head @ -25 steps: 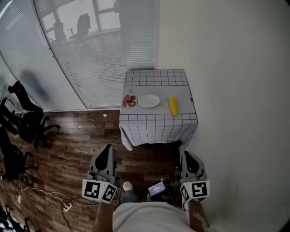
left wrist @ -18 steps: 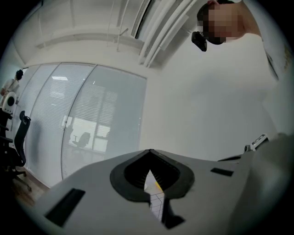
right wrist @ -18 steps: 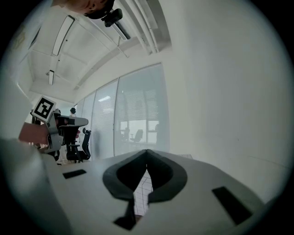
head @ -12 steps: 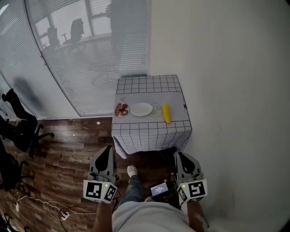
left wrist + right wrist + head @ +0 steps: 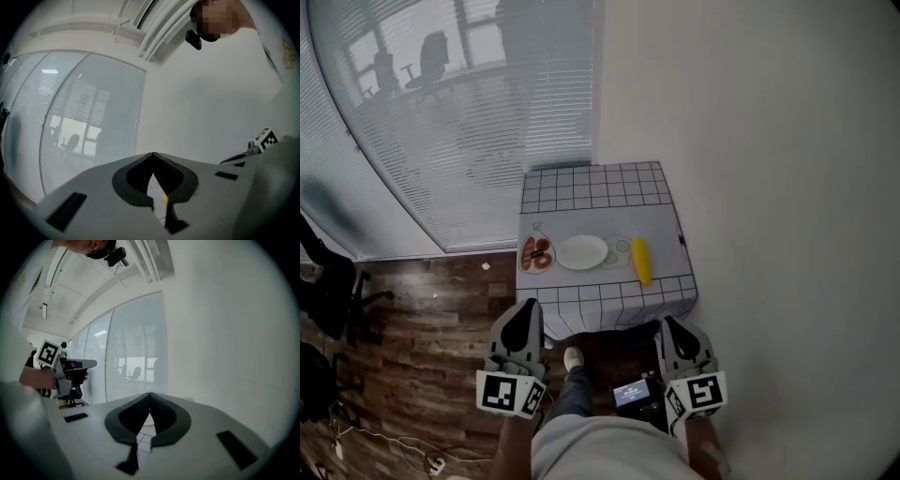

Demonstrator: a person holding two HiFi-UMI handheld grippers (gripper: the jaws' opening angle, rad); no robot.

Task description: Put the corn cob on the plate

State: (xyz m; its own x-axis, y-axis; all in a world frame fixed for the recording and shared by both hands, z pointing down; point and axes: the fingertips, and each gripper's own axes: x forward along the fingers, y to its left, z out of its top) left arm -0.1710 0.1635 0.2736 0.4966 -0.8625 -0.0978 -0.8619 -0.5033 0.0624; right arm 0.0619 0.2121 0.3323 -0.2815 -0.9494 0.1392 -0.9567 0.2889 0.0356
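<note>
A yellow corn cob (image 5: 642, 260) lies on a small table with a checked cloth (image 5: 600, 192), right of a white plate (image 5: 582, 251). A sliver of the cob (image 5: 164, 198) shows through the left gripper's shut jaws. My left gripper (image 5: 523, 315) and right gripper (image 5: 671, 327) are both shut and empty, held side by side near the table's front edge, well short of the cob. In the right gripper view the jaw tips (image 5: 150, 394) meet, with only checked cloth (image 5: 144, 441) seen below them.
A small dish with red food (image 5: 536, 252) sits left of the plate, and a pale round thing (image 5: 621, 247) between plate and cob. A white wall stands right of the table, a blinded glass partition (image 5: 441, 141) behind it. Wooden floor (image 5: 412, 347) and an office chair (image 5: 328, 300) lie to the left.
The table has come nearer and lower in the head view as the person walked toward it. Both grippers moved forward with them and stayed shut.
</note>
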